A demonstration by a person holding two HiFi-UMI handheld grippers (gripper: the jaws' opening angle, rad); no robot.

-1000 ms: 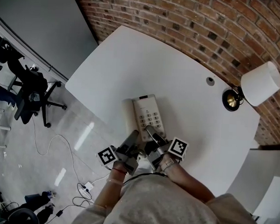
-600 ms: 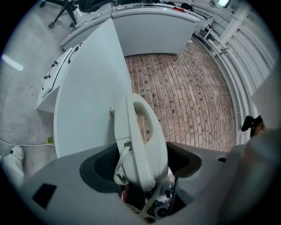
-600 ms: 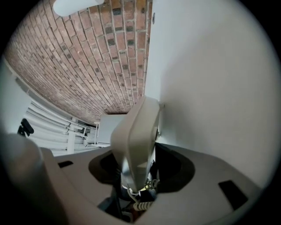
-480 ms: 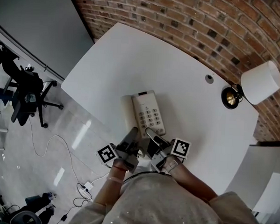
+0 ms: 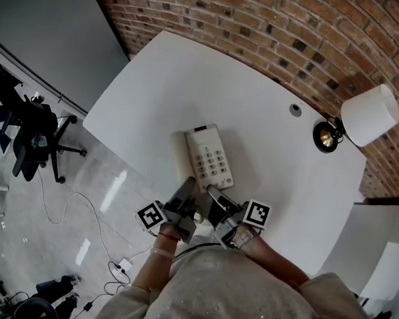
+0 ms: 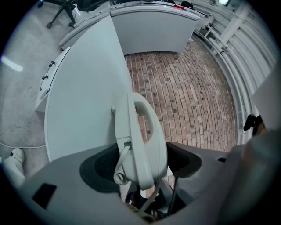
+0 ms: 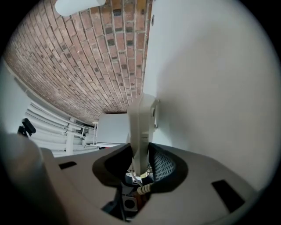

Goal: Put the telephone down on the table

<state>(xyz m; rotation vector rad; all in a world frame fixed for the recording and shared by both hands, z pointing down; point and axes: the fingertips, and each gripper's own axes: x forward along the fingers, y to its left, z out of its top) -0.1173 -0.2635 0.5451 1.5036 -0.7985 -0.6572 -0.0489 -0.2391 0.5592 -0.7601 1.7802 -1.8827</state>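
A cream telephone (image 5: 206, 156) with a keypad lies flat on the white table (image 5: 190, 75), near its front edge. Both grippers meet at the phone's near end. My left gripper (image 5: 186, 190) is shut on the handset side; in the left gripper view the handset (image 6: 139, 127) fills the space between the jaws (image 6: 140, 165). My right gripper (image 5: 213, 191) has just been closing its jaws, and the phone's thin edge (image 7: 140, 123) stands between them (image 7: 141, 162) with both pads against it. The coiled cord (image 7: 142, 189) shows deep inside the right gripper.
A lamp with a white shade (image 5: 368, 116) and a brass base (image 5: 326, 137) stands at the table's far right by the brick wall (image 5: 293, 34). A cable hole (image 5: 295, 110) sits nearby. An office chair (image 5: 37, 130) and floor cables (image 5: 122, 269) lie left of the table.
The head view has shifted slightly, so the telephone sits a little higher and further left in the picture. Both grippers stay at the phone's near end.
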